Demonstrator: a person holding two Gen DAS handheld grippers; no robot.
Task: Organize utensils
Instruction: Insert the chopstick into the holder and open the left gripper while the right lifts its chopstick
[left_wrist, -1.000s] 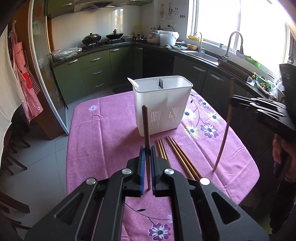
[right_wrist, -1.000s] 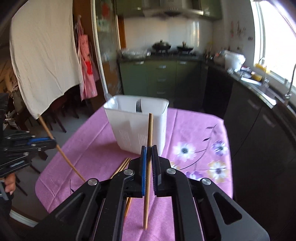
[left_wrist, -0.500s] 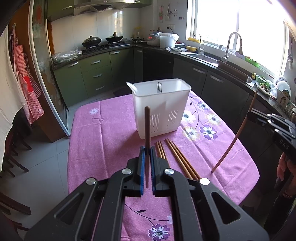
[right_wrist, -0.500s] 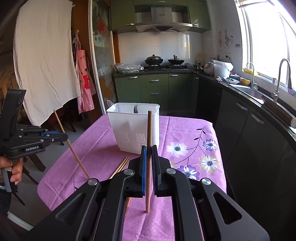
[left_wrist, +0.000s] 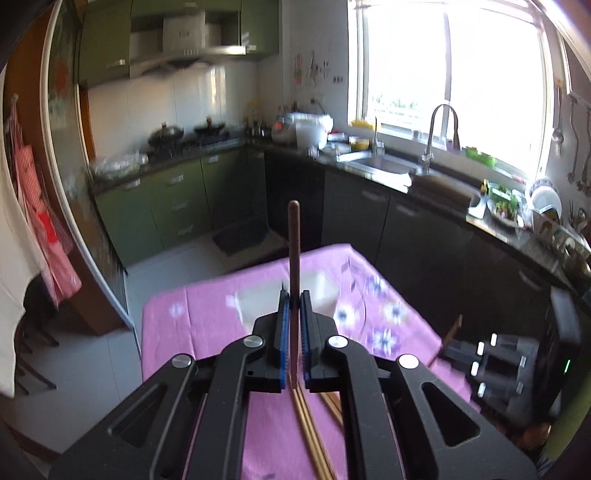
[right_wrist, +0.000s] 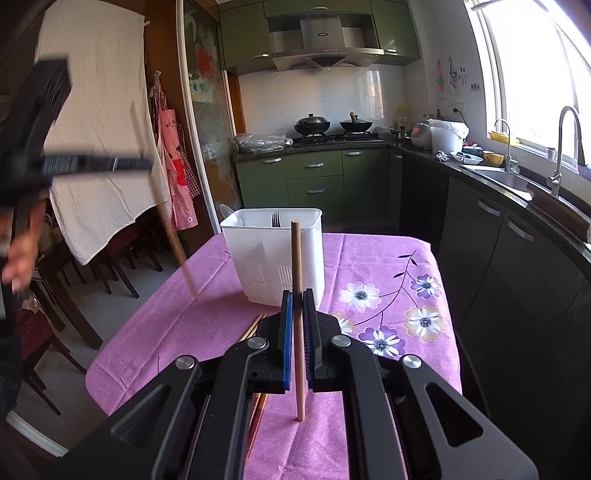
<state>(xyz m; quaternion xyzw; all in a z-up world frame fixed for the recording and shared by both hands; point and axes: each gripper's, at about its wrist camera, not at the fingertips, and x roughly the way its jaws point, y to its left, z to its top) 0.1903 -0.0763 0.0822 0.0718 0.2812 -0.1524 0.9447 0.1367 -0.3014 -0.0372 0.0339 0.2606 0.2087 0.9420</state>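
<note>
My left gripper (left_wrist: 293, 295) is shut on a dark brown chopstick (left_wrist: 294, 243), held upright high above the table. It shows blurred in the right wrist view (right_wrist: 144, 162), its chopstick (right_wrist: 177, 247) slanting down left of the white utensil holder (right_wrist: 275, 254). My right gripper (right_wrist: 297, 295) is shut on a light brown chopstick (right_wrist: 296, 258), upright in front of the holder. The holder (left_wrist: 325, 291) carries a fork (right_wrist: 276, 218) and a white spoon (right_wrist: 228, 214). Several loose chopsticks (left_wrist: 310, 428) lie on the pink cloth below the grippers.
The table has a pink flowered cloth (right_wrist: 380, 266). Green kitchen cabinets (right_wrist: 314, 181) stand behind, and a dark counter with a sink (right_wrist: 498, 177) runs along the right. Chairs (right_wrist: 122, 251) and a hanging white cloth (right_wrist: 99, 147) are at the left.
My left gripper has risen and tilted up with its chopstick, now above the holder. The right gripper has drawn back a little and stays upright with its chopstick.
</note>
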